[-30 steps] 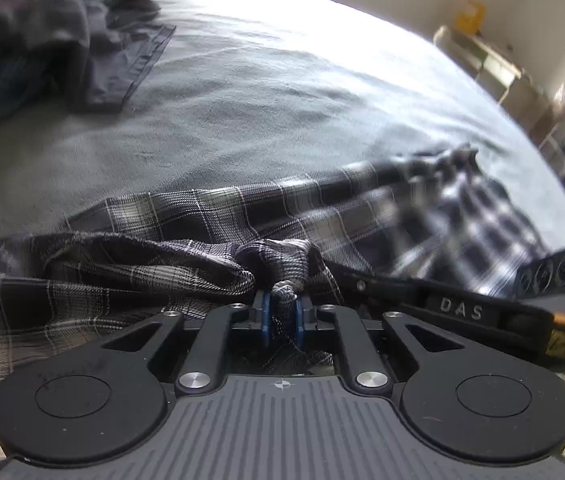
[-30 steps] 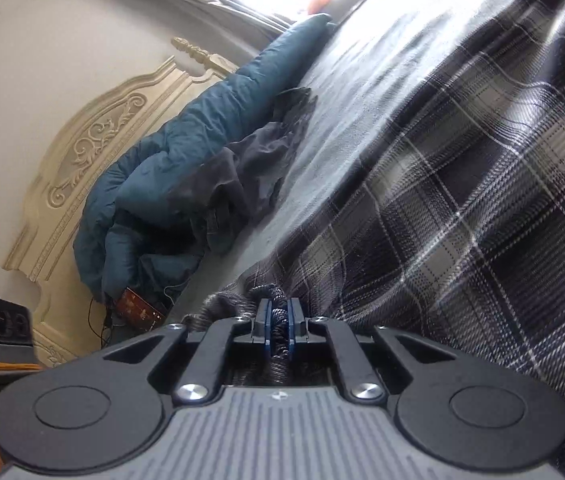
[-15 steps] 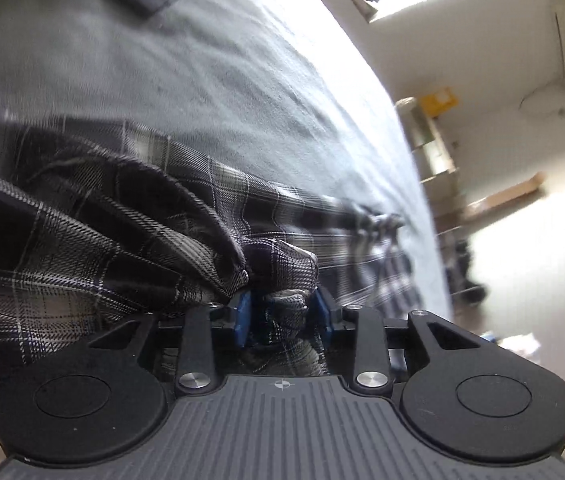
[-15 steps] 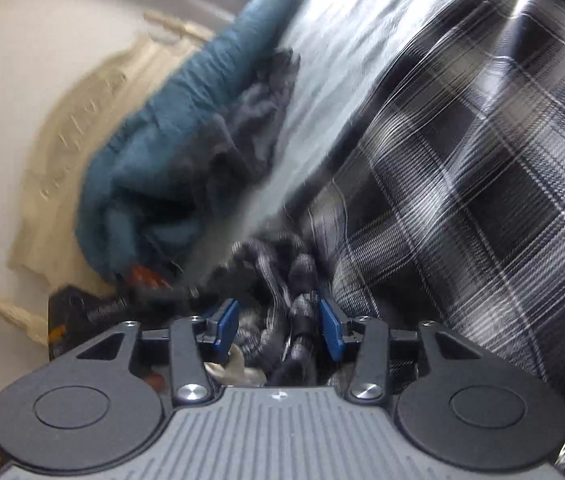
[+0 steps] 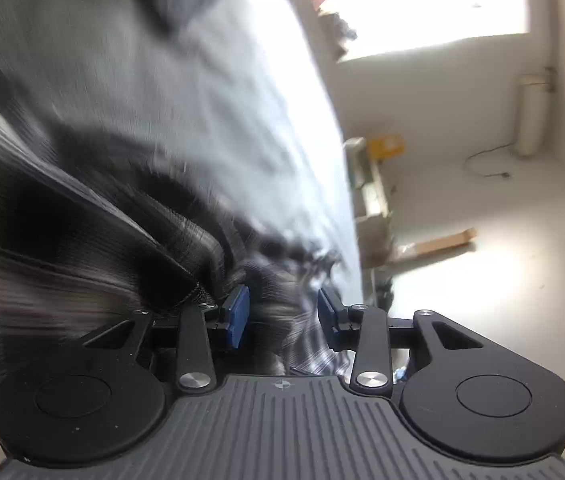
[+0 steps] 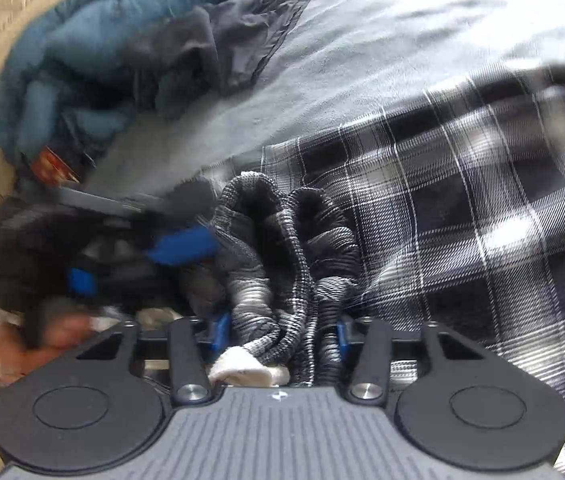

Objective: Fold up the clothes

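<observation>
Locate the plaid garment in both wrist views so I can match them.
Left wrist: plaid garment, blurred, lower centre, bunched between the gripper's blue pads.
Right wrist: plaid garment, right half, bunched edge at lower centre.
Shared landmark: grey bedsheet behind it.

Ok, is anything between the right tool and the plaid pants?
Nothing visible. The right tool is already on the plaid pants: its jaws have just been closing, and the bunched waistband fills the gap between its pads.
</observation>
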A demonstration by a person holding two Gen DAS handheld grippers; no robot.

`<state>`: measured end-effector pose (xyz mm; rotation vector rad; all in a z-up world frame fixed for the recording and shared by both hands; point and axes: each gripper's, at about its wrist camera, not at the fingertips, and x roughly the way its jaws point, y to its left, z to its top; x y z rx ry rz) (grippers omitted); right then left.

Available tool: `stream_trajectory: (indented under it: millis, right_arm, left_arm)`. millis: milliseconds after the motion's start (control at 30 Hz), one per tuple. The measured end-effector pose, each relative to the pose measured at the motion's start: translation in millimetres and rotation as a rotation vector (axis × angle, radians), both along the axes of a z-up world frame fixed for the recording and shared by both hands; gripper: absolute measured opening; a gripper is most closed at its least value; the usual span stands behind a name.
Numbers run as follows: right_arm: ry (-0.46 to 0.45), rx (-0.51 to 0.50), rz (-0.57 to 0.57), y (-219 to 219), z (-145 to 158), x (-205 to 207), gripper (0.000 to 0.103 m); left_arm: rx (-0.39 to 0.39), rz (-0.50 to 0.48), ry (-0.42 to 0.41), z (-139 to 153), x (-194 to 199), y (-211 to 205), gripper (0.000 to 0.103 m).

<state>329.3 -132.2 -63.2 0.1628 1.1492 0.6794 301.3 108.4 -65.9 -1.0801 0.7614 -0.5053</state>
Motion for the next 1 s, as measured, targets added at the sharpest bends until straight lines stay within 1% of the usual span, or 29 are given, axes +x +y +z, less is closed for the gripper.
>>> stream_trajectory:
  millis: [67,133,200,300,367,467,600,700,833,933,1000]
  right_arm:
    - [-0.043,-0.042,0.0,1.8,6.7,-7.4,0.029]
    - [-0.074,-0.046,-0.013,0.1,16.8,-11.3,0.026]
    - [-0.105,-0.045,-0.029,-2.1,27.2,-14.8,0.025]
    - [-0.156,-0.046,-0.066,-11.9,47.3,-14.0,0.024]
    - [-0.185,-0.048,-0.1,-23.8,63.4,-13.6,0.024]
    - [-0.224,-0.066,-0.156,-42.0,83.3,-9.6,0.024]
    - [-0.273,-0.124,-0.214,-63.8,103.5,-0.5,0.024]
    - [-0.301,-0.166,-0.255,-81.9,114.2,6.2,0.024]
    - [-0.313,-0.194,-0.3,-114.6,120.0,17.1,0.024]
    - [-0.314,-0.223,-0.334,-137.3,117.9,27.6,0.024]
    - [-0.307,-0.234,-0.357,-150.3,115.0,37.1,0.024]
  left_arm:
    - [0.051,0.051,-0.061,13.4,-34.5,18.7,0.042]
    - [0.107,0.104,-0.12,26.6,-69.3,37.2,0.044]
    - [0.207,0.161,-0.157,37.5,-106.2,53.6,0.046]
    - [0.338,0.219,-0.177,46.4,-149.3,68.2,0.048]
    - [0.401,0.233,-0.194,46.9,-168.2,72.5,0.06]
    - [0.461,0.199,-0.203,40.8,-181.9,64.1,0.069]
    - [0.496,0.11,-0.127,24.0,-161.2,42.7,0.069]
    - [0.5,0.081,-0.064,12.4,-140.7,28.9,0.069]
    - [0.492,0.074,-0.052,6.8,-114.7,21.8,0.069]
    - [0.481,0.062,-0.045,3.7,-99.5,17.5,0.069]
    - [0.491,0.05,-0.038,4.3,-86.6,11.7,0.069]
